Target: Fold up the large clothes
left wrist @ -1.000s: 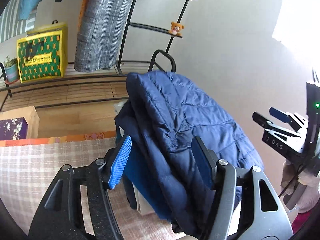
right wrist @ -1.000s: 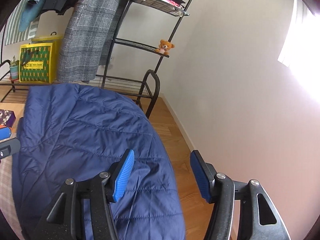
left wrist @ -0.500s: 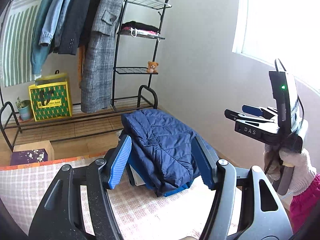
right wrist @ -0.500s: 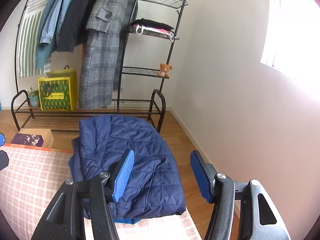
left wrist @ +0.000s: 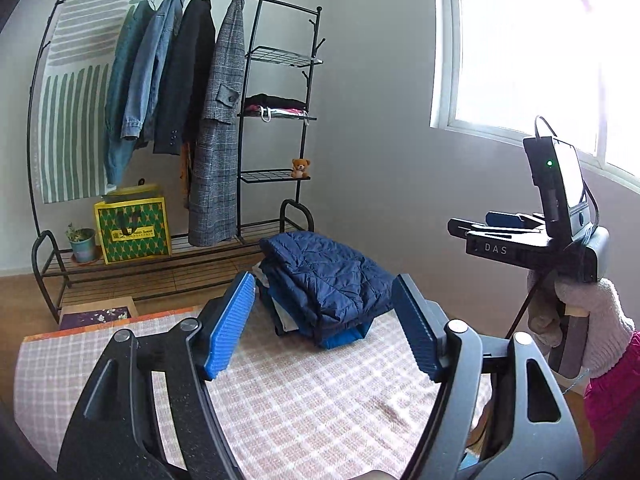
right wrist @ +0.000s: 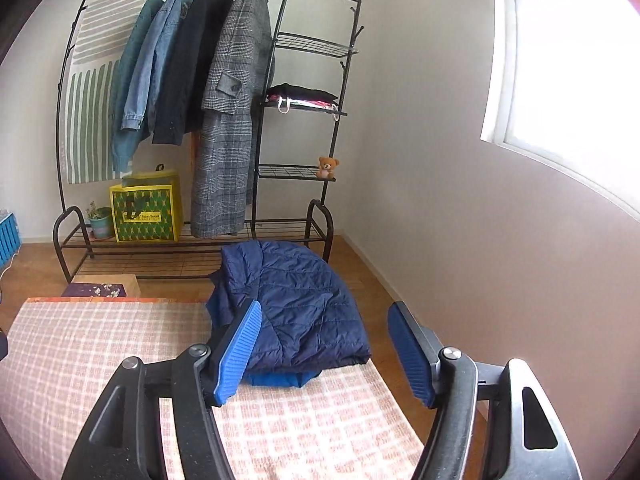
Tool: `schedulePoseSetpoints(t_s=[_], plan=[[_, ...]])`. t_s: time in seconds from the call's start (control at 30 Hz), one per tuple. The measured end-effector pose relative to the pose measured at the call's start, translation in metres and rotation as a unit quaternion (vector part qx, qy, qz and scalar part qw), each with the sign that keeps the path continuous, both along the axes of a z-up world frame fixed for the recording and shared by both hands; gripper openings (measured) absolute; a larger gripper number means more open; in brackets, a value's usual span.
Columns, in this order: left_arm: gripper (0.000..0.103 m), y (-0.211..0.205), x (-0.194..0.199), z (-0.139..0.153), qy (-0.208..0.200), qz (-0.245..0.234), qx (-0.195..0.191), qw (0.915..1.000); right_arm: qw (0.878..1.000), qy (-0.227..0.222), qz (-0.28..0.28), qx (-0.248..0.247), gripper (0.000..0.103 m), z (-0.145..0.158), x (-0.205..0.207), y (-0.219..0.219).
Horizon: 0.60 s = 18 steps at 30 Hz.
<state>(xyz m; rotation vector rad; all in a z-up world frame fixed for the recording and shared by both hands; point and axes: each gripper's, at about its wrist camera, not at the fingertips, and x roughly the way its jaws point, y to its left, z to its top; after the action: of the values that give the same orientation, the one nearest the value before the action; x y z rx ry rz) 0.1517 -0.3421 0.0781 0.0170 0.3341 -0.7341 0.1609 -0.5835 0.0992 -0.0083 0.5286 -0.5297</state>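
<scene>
From the left wrist view, I have pulled well back from the navy puffer jacket (left wrist: 326, 276): a second ago it filled the frame between my jaws, now it sits folded on top of a stack of clothes (left wrist: 280, 308) at the far edge of the checked worktop (left wrist: 312, 392). I read that as this garment being folded and placed. My left gripper (left wrist: 324, 320) has its jaws wide and opening, nothing between them, the jacket well apart beyond the tips. The right gripper (left wrist: 492, 232) shows at the right in a gloved hand (left wrist: 580, 320).

From the right wrist view, the jacket (right wrist: 296, 300) has shrunk from filling the frame to a neat bundle at the worktop's (right wrist: 100, 340) far right corner. The right gripper (right wrist: 324, 348) is also wide, opening, empty, clear of the jacket
</scene>
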Motion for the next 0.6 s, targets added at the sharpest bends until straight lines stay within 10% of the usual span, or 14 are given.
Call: schedulePoseSetpoints(t_s=[0.6], plan=[[0.087,0.049,-0.057,-0.063,-0.017,0.019,0.018,0.9995,0.999,-0.039,-0.018,0.03,0.085,-0.096,-0.06,0.065]])
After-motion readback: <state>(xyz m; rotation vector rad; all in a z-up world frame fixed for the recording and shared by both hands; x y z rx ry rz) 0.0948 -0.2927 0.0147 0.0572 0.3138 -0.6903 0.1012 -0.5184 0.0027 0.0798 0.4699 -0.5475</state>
